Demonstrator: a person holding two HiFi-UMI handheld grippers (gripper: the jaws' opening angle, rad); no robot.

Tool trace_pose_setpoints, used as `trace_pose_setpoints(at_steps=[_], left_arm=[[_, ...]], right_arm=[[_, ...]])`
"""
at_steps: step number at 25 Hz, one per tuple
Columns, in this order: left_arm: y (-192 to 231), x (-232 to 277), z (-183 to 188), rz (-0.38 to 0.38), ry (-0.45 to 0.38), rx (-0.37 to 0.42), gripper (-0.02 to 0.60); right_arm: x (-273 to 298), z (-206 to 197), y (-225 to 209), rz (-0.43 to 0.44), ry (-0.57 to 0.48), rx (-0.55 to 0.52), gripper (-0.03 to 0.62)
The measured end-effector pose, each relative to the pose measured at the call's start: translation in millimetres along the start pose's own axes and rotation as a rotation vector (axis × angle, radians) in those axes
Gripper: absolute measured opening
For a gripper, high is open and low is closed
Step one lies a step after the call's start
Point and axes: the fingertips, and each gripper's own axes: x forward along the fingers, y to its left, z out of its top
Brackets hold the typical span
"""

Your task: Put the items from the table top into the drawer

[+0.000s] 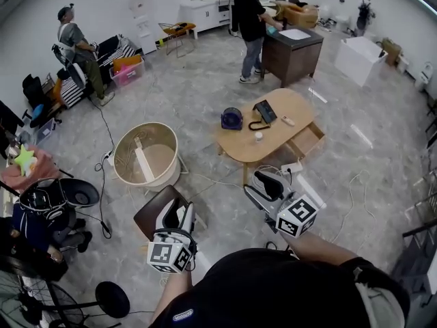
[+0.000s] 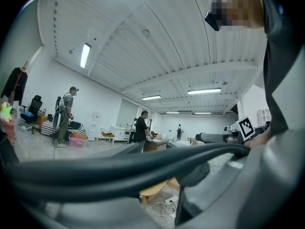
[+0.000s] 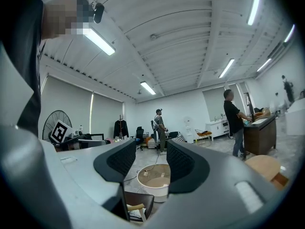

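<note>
Right claw (image 1: 258, 185): my jaws stand apart with nothing between them; through the gap I see only the round tub (image 3: 155, 176).
Left claw (image 1: 176, 214): my jaws are together and empty, held low by my body.
Nearer claw: the right, though both are well apart from the table (image 1: 287, 104).
Bearing: the table lies ahead and somewhat right of my right claw, so I judge a step forward comes before any reach.
Long axis: the tabletop runs near-left to far-right.
Items: small bottle (image 1: 258, 137) nearest; purple round item (image 1: 231, 118), black device (image 1: 265, 111) and small white piece (image 1: 288, 121) beyond.
Drawer (image 1: 308, 141): open, at the table's near-right side.
</note>
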Motion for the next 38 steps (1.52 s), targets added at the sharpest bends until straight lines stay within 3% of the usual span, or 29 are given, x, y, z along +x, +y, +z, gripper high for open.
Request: trace_pose_setpoints(at_steps=[8, 14, 24, 38], left_arm=[[21.0, -6.2, 1.7, -0.006, -0.017, 0.010, 0.178], [23.5, 16.4, 4.7, -0.003, -0.019, 0.034, 0.198], [20.6, 105.5, 7.8, 0.006, 0.010, 0.060, 0.210], [2.9, 224.0, -19.3, -0.073, 0.089, 0.052, 0.213]], right_arm=[[-6.5, 1.4, 10.2, -0.078, -0.014, -0.020, 0.225], [-12.7, 0.3, -12.3, -0.141, -0.036, 0.002, 0.241], [7.8, 10.6, -102.6, -0.182, -0.077, 0.066, 0.249], [-4.2, 7.7, -206.1, -0.286, -0.101, 0.109, 0.249]])
